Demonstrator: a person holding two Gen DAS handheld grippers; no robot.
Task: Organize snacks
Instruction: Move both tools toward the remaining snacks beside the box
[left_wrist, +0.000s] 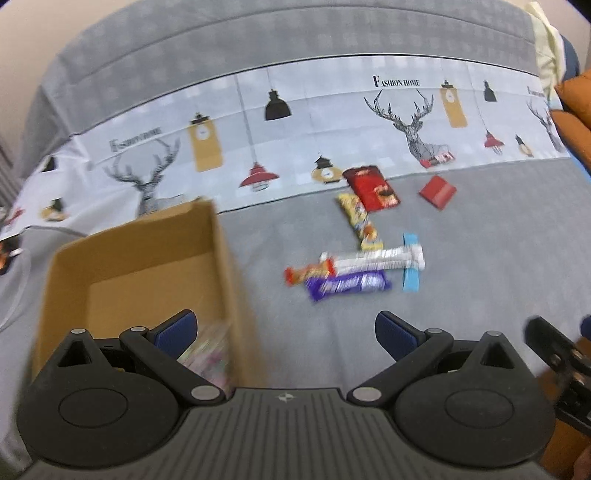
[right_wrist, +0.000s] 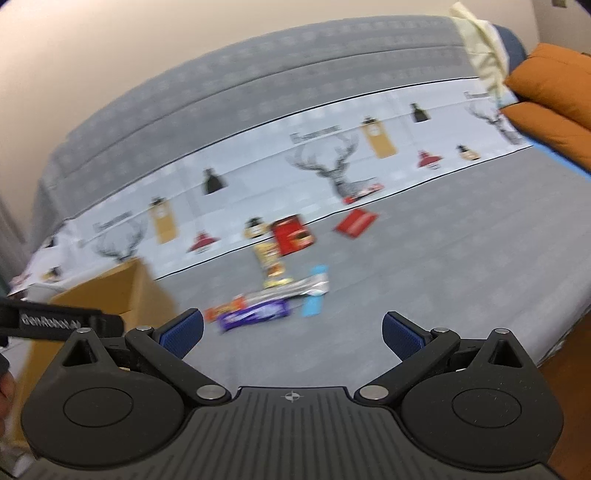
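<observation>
While both views are smeared by blur, the left gripper (left_wrist: 284, 332) and the right gripper (right_wrist: 291, 334) each show blue pads spread wide with nothing between them. The snacks lie clustered on the grey bedspread (left_wrist: 480, 258): a purple bar (left_wrist: 349, 284), a silver bar (left_wrist: 376, 260), a red pouch (left_wrist: 373, 188). A cardboard box (left_wrist: 147, 240) stands to their left, holding a blurred pale packet (left_wrist: 208, 350).

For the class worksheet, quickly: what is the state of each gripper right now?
Left gripper: open, holding nothing, partly above the cardboard box.
Right gripper: open, holding nothing, facing the snacks.
</observation>
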